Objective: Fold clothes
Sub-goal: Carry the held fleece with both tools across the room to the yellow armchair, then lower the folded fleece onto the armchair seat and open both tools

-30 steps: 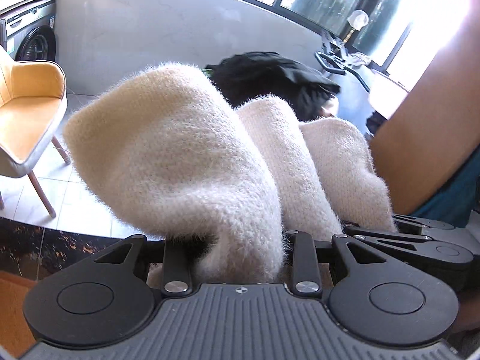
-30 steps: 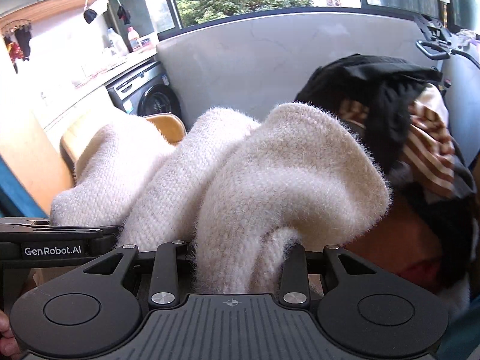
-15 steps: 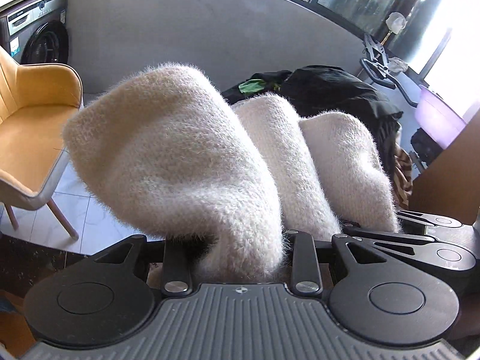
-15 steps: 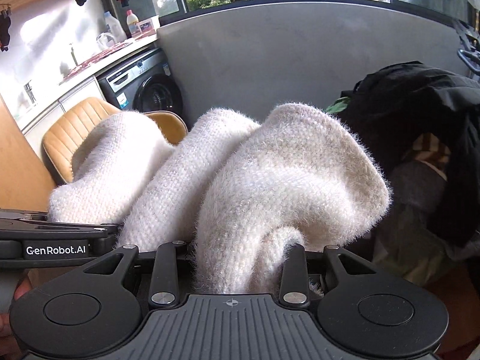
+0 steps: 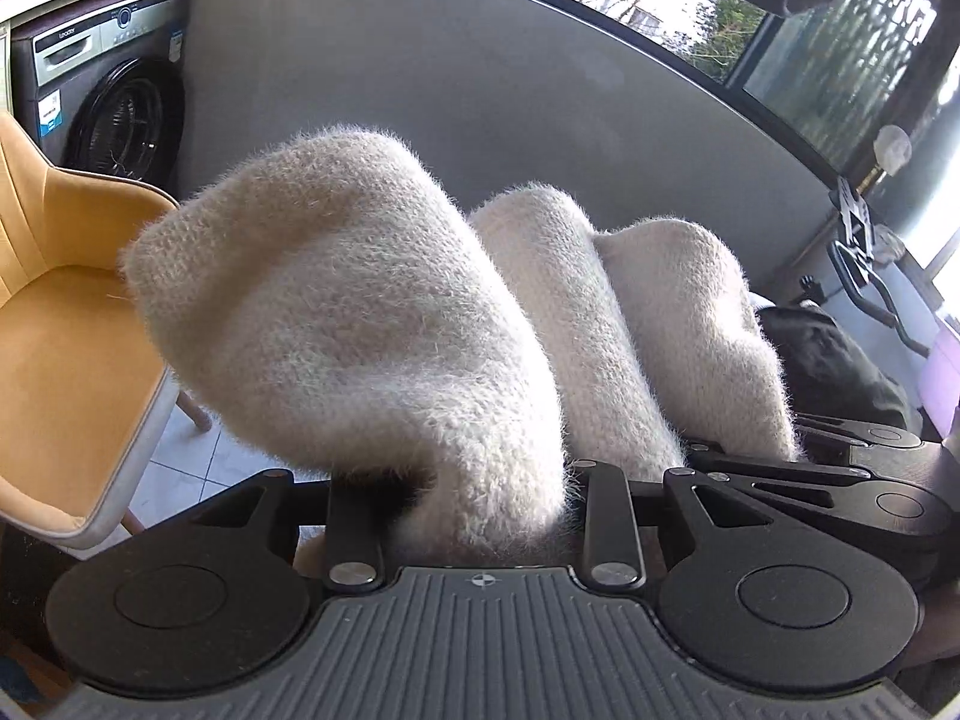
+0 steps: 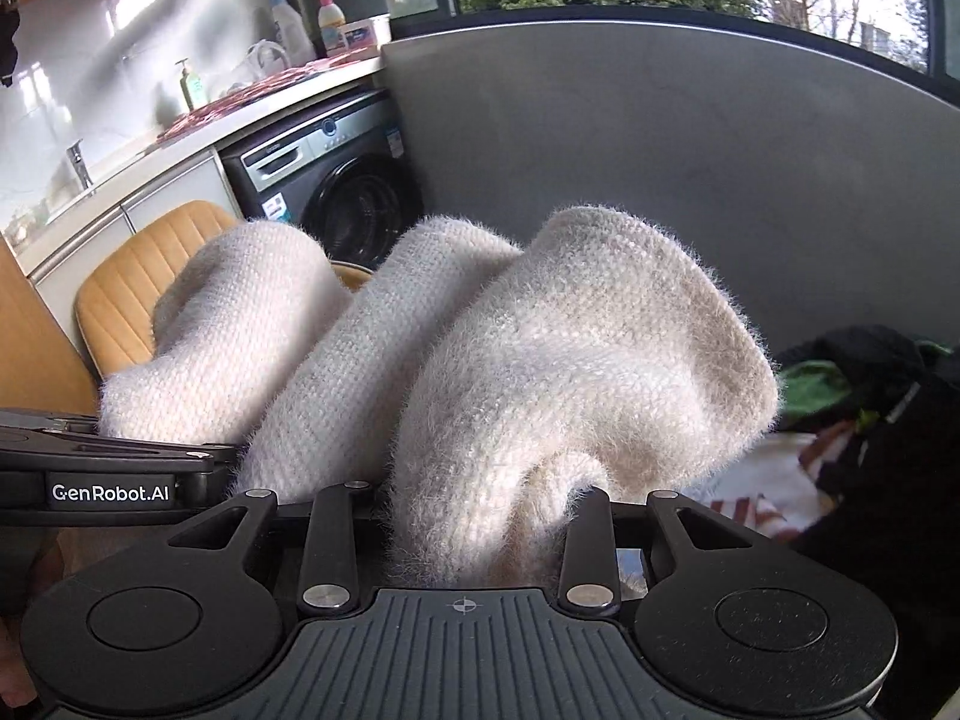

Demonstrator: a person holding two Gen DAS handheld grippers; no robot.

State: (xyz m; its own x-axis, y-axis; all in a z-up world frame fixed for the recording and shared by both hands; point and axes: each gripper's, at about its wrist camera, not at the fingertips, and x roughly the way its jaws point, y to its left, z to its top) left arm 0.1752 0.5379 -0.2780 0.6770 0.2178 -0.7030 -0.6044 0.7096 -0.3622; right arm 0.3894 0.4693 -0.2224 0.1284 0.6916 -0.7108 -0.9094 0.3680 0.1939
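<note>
So the cream fuzzy sweater (image 5: 372, 324) is up in the air, bunched into three fat rolls that drape forward over both claws. We've got the left gripper (image 5: 480, 498) clamped on one end of it and the right gripper (image 6: 462, 516) clamped on the other. Both are closed down tight on thick wads of knit, so no daylight shows between the fingers in either view. The two grippers sit right next to each other. You can see the right one poking in just right of the sweater in the left wrist view, and the left one, with its GenRobot.AI label, just left of the sweater in the right wrist view. Our guess is we're holding two matching edges or corners together so the rest hangs doubled, basically a fold done mid-air before laying it down.

We can't see whatever surface the sweater is going onto; the knit and the gripper bodies block everything below.

Room-wise: behind the sweater is a curved grey wall panel (image 6: 660, 138) with windows and trees above it. Left of the sweater there's a mustard-yellow chair (image 5: 66, 324) on pale tile, and beyond that a dark front-load washing machine (image 6: 336, 180) under a counter with bottles on it. Right of the sweater sits a pile of dark clothes (image 6: 888, 420) with some green and striped fabric mixed in, probably the rest of the laundry.
</note>
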